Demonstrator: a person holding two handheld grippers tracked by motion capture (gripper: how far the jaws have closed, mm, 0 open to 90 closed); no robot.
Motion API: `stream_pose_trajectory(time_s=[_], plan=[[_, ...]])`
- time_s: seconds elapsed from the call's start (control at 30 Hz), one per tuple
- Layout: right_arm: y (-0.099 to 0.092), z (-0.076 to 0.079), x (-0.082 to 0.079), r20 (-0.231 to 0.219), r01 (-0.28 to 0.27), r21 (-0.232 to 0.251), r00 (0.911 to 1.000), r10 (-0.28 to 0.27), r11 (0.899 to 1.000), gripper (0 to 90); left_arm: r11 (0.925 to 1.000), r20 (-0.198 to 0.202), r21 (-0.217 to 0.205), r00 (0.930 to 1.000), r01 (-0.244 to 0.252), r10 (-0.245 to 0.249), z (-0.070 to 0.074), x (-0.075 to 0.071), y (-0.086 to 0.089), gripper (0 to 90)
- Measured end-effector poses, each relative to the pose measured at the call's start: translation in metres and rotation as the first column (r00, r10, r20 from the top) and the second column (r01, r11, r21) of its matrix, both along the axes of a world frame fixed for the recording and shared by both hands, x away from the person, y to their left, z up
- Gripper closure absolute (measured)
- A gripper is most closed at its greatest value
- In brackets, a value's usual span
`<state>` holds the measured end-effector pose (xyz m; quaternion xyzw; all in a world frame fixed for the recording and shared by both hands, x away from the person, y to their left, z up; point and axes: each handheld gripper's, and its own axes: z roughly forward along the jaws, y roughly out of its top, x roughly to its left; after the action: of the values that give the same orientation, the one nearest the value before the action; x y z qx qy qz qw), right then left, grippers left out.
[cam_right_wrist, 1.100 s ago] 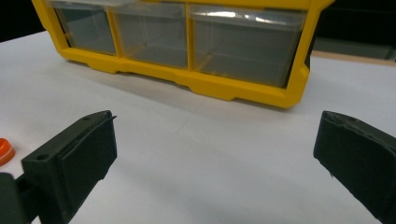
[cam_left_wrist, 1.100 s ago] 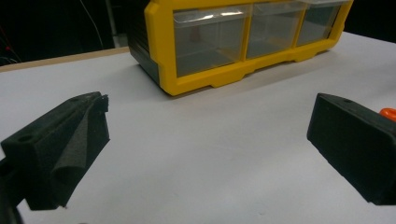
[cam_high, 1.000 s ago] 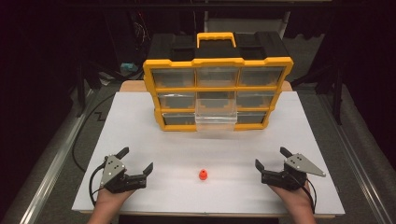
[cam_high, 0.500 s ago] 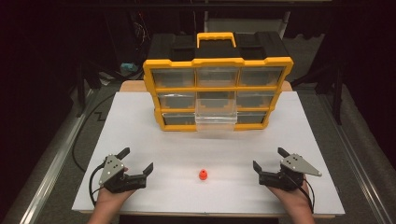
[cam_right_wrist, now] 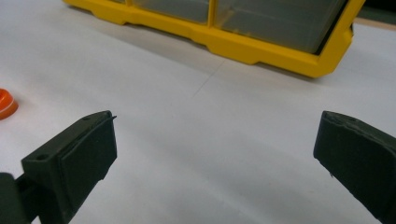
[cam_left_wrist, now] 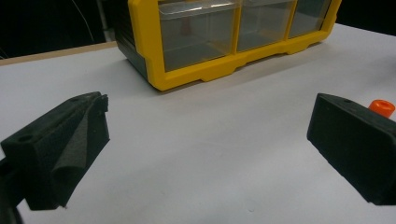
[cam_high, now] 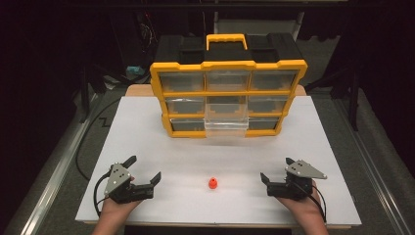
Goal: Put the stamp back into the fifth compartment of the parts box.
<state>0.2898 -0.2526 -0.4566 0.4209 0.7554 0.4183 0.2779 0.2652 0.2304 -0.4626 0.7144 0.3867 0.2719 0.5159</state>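
Note:
A small orange part (cam_high: 213, 183) lies on the white table top (cam_high: 147, 132) near the front, midway between the two grippers. My left gripper (cam_high: 145, 167) rests at the front left, open, nothing between its jaws; in its own view (cam_left_wrist: 208, 140) the orange part (cam_left_wrist: 381, 107) peeks over the right jaw. My right gripper (cam_high: 276, 168) rests at the front right, also open and empty (cam_right_wrist: 215, 149), with the orange part (cam_right_wrist: 5, 103) at the far left. A yellow organizer (cam_high: 227, 93) with clear drawers stands at the back; its bottom middle drawer (cam_high: 226, 128) is pulled out.
The organizer's yellow base (cam_left_wrist: 219, 70) (cam_right_wrist: 261, 46) runs across the top of both gripper views. Bare white surface lies between the organizer and the grippers. Dark floor and metal rails (cam_high: 54, 171) flank the table.
The right gripper has edged slightly to the left, toward the orange part. The left gripper and the part have stayed put.

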Motion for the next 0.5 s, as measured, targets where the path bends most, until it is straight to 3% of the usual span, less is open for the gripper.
stream_pose_trajectory(time_s=[0.33, 0.5], plan=[[0.004, -0.005, 0.003, -0.094, -0.043, -0.033, 0.9948, 0.040, 0.999, 0.1, 0.9998, 0.005, 0.012, 0.9998, 0.017, -0.017, 0.000, -0.001, -0.002, 0.3], [0.012, -0.007, 0.003, -0.131, -0.106, -0.018, 0.9860, 0.103, 0.994, 0.0, 0.9996, 0.009, 0.015, 0.9997, 0.023, -0.023, 0.000, -0.001, -0.003, 0.3]])
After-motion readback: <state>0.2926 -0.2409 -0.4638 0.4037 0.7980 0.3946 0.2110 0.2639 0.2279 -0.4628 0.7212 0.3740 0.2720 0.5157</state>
